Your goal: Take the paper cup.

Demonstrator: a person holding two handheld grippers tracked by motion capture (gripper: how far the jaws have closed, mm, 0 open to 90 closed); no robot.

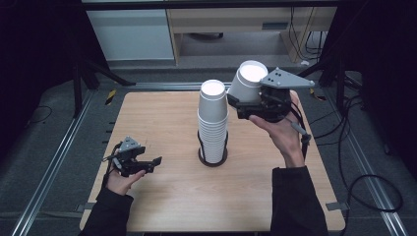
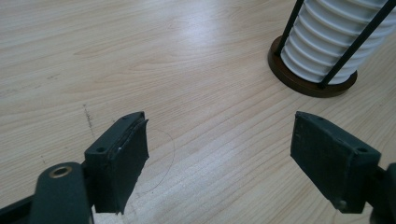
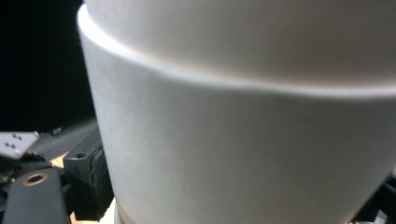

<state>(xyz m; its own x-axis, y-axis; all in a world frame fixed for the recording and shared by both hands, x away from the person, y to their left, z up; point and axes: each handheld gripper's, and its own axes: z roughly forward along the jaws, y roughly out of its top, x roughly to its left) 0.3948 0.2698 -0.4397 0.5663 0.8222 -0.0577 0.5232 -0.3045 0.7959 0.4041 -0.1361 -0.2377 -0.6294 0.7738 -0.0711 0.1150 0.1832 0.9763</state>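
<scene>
Cup [image 1: 248,80] held in the right gripper [image 1: 241,101], lifted clear of the table and tilted, just right of and a little above the top of the cup stack [image 1: 213,120]. Jaws are clamped across the cup's side wall; in the right gripper view the white wall [image 3: 243,140] sits close against the lens, with one black pad [image 3: 88,179] pressed to its left edge. The stack stands upright in a dark-based wire holder [image 1: 212,156] near the middle of the wooden table [image 1: 162,196].

Left gripper [image 1: 147,164] rests low at the table's left side, jaws spread wide and holding nothing; its own view shows bare wood between the pads and the holder base [image 2: 312,84] off to the upper right.

Judgement: one cup is in transit at the stack, either just taken off or about to be nested; the frames alone cannot settle which. If nesting, the next move calls for levelling the cup, centring it over the top rim, then lowering before release. The stack is tall, so a sideways nudge could tip it.
</scene>
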